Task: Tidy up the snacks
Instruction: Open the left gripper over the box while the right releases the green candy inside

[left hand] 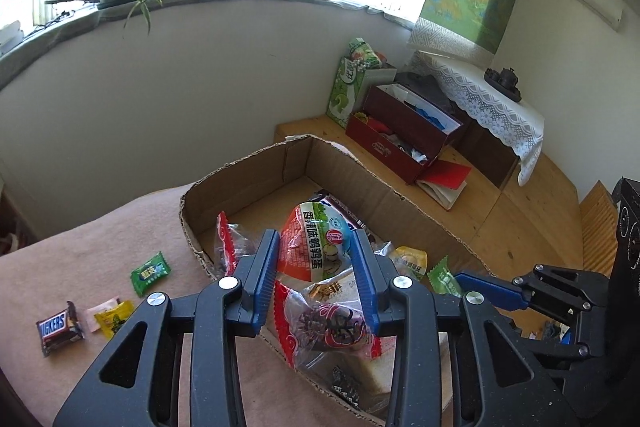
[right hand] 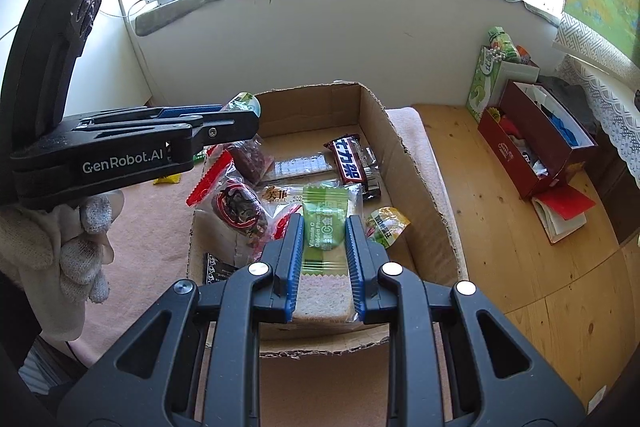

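Observation:
My left gripper (left hand: 316, 245) is shut on an orange, white and green quail-egg packet (left hand: 310, 247), held over the open cardboard box (left hand: 248, 163). In the right wrist view that gripper (right hand: 252, 115) reaches in from the left in a gloved hand (right hand: 80, 247), above the box's left wall. My right gripper (right hand: 325, 223) is shut on a green plum candy (right hand: 323, 227) over the near part of the box (right hand: 400, 139). Inside lie red date packets (right hand: 236, 205), a dark chocolate bar (right hand: 350, 163) and a wrapped bread slice (right hand: 320, 297).
On the pink blanket left of the box lie a Snickers bar (left hand: 60, 327), a yellow candy (left hand: 114, 317) and a green candy (left hand: 150, 273). To the right is a wooden platform with red boxes (right hand: 532, 143), a green carton (right hand: 486, 87) and a notebook (right hand: 564, 215).

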`<state>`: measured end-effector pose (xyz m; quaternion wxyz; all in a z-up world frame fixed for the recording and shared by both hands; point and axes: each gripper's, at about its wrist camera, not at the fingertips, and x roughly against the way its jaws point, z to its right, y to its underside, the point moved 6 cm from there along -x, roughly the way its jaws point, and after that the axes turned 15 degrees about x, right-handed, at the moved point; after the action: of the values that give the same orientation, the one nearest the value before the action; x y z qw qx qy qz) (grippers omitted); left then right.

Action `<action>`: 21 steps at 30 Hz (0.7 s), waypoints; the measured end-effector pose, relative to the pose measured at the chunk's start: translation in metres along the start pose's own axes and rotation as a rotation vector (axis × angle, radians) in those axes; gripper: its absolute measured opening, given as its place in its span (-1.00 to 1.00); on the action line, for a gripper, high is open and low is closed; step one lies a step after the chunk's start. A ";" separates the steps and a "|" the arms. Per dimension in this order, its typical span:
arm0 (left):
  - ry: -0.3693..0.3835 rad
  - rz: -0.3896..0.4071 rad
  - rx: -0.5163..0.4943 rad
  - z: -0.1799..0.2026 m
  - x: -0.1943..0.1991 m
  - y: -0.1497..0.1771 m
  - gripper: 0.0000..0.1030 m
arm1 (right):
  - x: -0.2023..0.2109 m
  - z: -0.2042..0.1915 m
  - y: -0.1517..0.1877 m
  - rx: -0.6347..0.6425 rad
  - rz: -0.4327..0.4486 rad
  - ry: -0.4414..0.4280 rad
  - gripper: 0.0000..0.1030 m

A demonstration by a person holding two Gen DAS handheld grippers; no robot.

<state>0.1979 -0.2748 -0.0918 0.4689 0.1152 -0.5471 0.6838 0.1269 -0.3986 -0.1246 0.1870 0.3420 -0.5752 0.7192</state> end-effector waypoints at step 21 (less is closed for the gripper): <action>0.008 0.009 -0.007 0.003 0.005 0.000 0.11 | 0.000 -0.007 -0.004 0.029 0.006 0.027 0.46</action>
<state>0.1941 -0.2750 -0.0875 0.4681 0.1084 -0.5482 0.6845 0.1269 -0.3909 -0.1226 0.1874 0.3331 -0.5630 0.7328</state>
